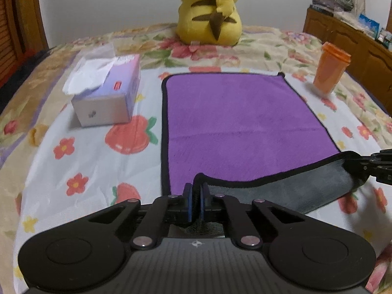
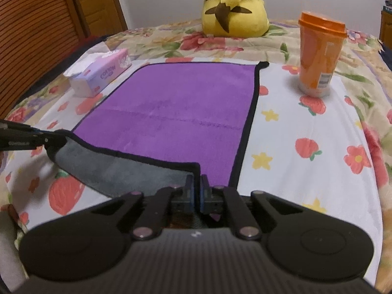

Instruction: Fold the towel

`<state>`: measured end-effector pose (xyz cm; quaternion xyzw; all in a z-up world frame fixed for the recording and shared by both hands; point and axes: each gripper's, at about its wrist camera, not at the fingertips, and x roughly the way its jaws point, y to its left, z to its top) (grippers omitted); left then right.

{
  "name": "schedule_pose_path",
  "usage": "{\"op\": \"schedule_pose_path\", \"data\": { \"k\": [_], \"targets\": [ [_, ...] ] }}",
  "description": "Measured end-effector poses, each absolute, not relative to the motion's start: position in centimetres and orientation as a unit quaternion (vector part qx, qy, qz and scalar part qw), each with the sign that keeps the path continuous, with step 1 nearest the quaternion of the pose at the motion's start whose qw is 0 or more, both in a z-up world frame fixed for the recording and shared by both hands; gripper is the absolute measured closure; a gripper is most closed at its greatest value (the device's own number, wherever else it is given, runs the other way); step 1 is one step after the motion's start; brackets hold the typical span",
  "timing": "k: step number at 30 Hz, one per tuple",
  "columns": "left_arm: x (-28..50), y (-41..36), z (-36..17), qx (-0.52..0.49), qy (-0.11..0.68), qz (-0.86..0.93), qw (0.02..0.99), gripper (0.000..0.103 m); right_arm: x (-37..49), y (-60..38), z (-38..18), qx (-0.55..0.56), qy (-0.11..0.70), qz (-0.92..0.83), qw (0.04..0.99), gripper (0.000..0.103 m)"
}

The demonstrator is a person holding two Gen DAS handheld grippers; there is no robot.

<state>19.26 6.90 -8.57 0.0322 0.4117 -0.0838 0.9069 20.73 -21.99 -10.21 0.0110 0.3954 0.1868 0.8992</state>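
Observation:
A purple towel [image 1: 240, 120] with a black hem and grey underside lies on a floral bedspread; it also shows in the right wrist view [image 2: 176, 112]. My left gripper [image 1: 196, 191] is shut on the towel's near left corner. My right gripper [image 2: 196, 183] is shut on the near right corner. The near edge is lifted between them, and its grey underside [image 1: 294, 191] faces me. The right gripper shows at the right edge of the left wrist view [image 1: 360, 164]. The left gripper shows at the left edge of the right wrist view [image 2: 51, 142].
A tissue box [image 1: 107, 95] stands left of the towel. An orange lidded cup [image 2: 318, 54] stands to the right. A yellow plush toy [image 1: 210, 9] sits behind the towel. A wooden cabinet [image 1: 348, 39] is at the far right.

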Motion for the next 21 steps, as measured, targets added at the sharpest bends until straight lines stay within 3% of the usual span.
{"op": "schedule_pose_path", "data": {
  "k": [21],
  "targets": [
    [17.8,6.0,-4.4,0.022,0.321,-0.092,0.942,0.095,21.2,-23.0,-7.7,0.017,0.334,0.19,0.923,0.098]
  ]
}}
